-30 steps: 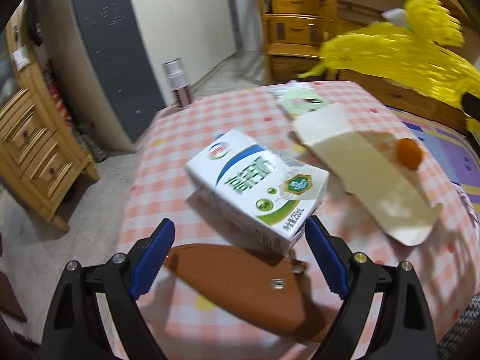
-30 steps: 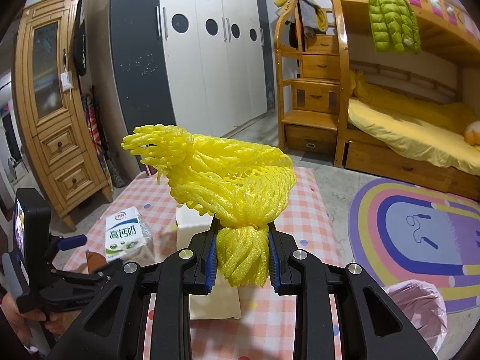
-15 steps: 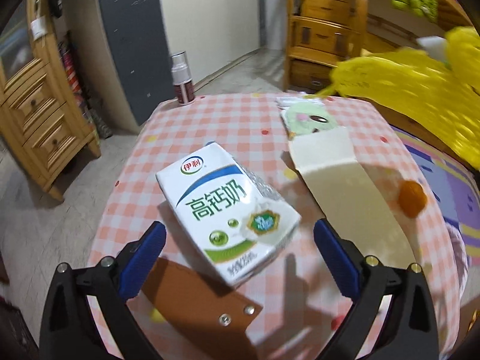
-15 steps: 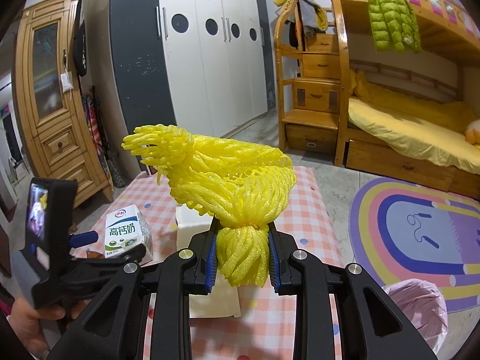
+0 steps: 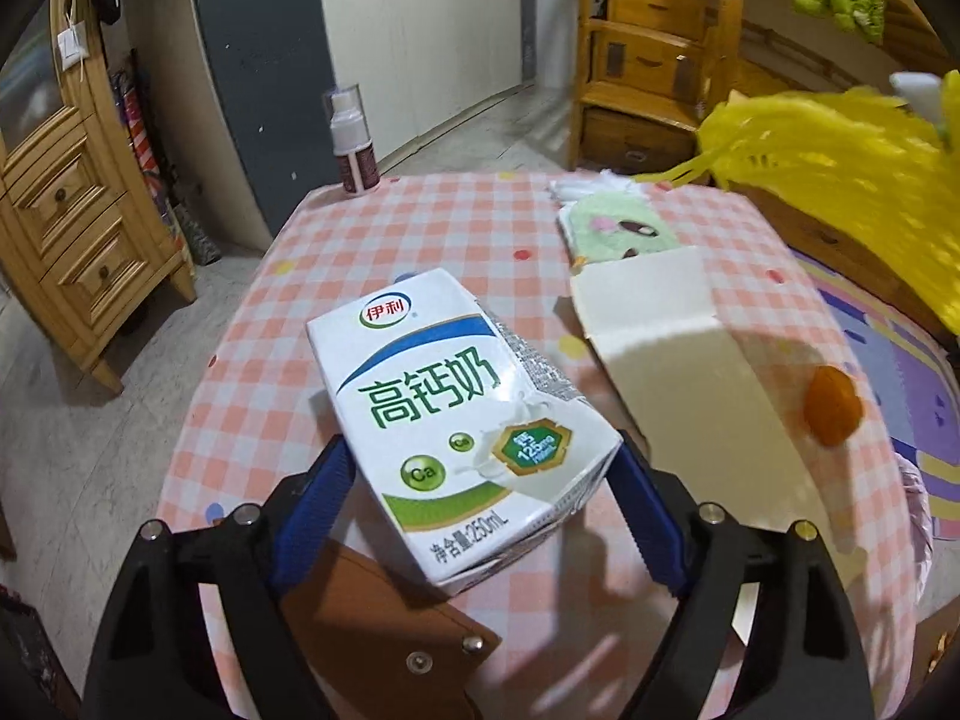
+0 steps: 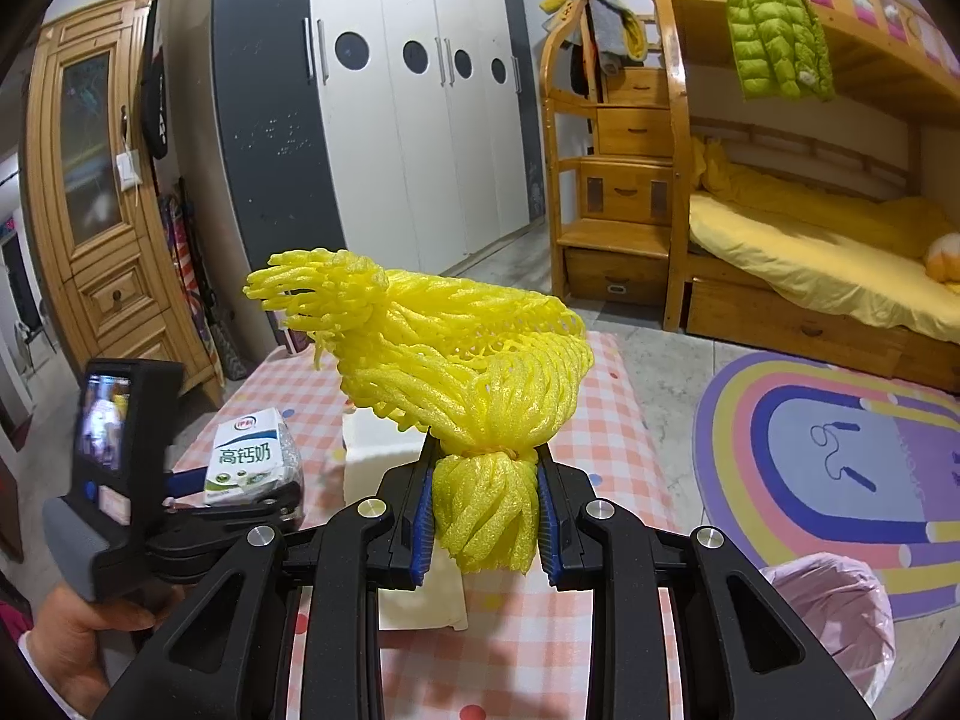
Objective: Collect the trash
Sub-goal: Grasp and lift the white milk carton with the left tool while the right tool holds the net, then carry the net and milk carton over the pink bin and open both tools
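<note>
A white milk carton (image 5: 456, 414) with green lettering lies on the pink checked table (image 5: 420, 222). My left gripper (image 5: 483, 450) straddles its near end. The jaws are closing, and the blue pads (image 5: 321, 498) touch both sides of the carton. In the right wrist view the same carton (image 6: 249, 459) sits between the left gripper's fingers (image 6: 240, 495), and a hand holds that gripper at the lower left. My right gripper (image 6: 483, 480) is shut on the knotted end of a yellow foam fruit net (image 6: 456, 360), held above the table. The net (image 5: 840, 168) also shows at the upper right of the left wrist view.
On the table lie a flat cream cardboard piece (image 5: 678, 360), an orange peel (image 5: 831, 411), a green wrapper (image 5: 618, 231), a brown leather flap (image 5: 384, 618) and a spray bottle (image 5: 354, 144) at the far edge. A pink rubbish bag (image 6: 834, 612) sits off the table's right side.
The left gripper swung round to line up with the carton, then its jaws narrowed onto the carton's sides. The right gripper and the net stayed still.
</note>
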A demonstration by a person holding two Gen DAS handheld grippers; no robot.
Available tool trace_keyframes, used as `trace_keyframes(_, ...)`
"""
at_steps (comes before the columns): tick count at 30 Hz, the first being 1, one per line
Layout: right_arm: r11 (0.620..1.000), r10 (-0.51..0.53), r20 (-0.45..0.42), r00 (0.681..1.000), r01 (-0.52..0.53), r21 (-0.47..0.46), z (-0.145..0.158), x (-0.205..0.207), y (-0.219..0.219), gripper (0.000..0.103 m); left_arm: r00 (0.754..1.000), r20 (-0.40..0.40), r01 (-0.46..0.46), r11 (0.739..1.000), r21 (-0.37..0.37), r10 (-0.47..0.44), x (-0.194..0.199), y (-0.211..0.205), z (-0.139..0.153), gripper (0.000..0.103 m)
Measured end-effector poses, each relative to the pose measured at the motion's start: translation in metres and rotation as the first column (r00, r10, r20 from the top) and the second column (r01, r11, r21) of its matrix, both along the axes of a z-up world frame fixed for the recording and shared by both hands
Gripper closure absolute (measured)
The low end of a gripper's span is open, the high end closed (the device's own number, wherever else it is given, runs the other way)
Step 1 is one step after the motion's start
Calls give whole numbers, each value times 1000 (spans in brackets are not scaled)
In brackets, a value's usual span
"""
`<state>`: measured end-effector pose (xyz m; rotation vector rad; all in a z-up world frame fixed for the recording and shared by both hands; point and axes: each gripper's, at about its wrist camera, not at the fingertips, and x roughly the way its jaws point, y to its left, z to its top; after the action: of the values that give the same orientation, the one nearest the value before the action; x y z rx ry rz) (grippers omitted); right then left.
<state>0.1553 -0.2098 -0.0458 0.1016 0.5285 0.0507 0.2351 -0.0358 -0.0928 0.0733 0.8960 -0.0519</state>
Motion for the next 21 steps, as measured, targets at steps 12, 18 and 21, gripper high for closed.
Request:
trace_keyframes(12, 994, -113, 68, 991, 113, 5, 11, -19, -21, 75, 939, 230, 279, 957, -83, -255, -65, -27, 51, 21)
trace_keyframes(18, 981, -194, 69, 979, 194, 4, 13, -37, -48, 75, 897, 264, 379, 924, -50, -354, -81, -69, 54, 21)
trace_keyframes(21, 972, -235, 67, 970, 236, -2, 12, -51, -62, 75, 873, 273, 433, 900, -51, -404, -89, -91, 55, 21)
